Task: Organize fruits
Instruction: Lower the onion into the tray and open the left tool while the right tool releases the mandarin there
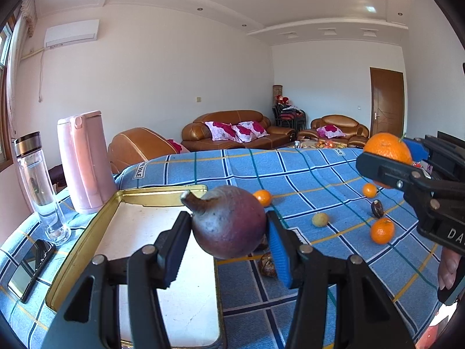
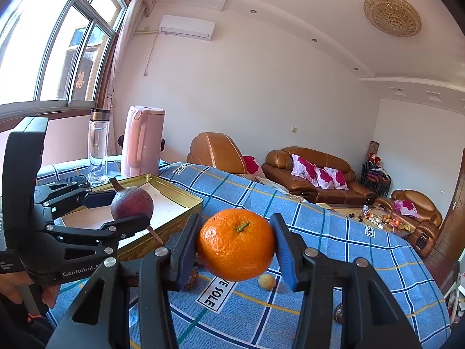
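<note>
**Over the tin: two fruits held aloft**

Above the gold tin (image 1: 87, 232) on the blue checked tabletop (image 1: 319, 174), left gripper (image 1: 229, 232) pinching a purple fruit (image 1: 229, 224), stem tilting up-left, tail down. To its right, right gripper (image 2: 237, 245) clamping an orange (image 2: 237, 244), stem facing the camera. Lying loose on the cloth: small oranges (image 1: 382, 231).

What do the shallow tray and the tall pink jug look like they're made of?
Tray: thin metal, probably tin, with a glossy gold wall, rolled rim and pale floor. Pink jug: probably matte plastic, going by its even colour, soft sheen and moulded lid.
</note>
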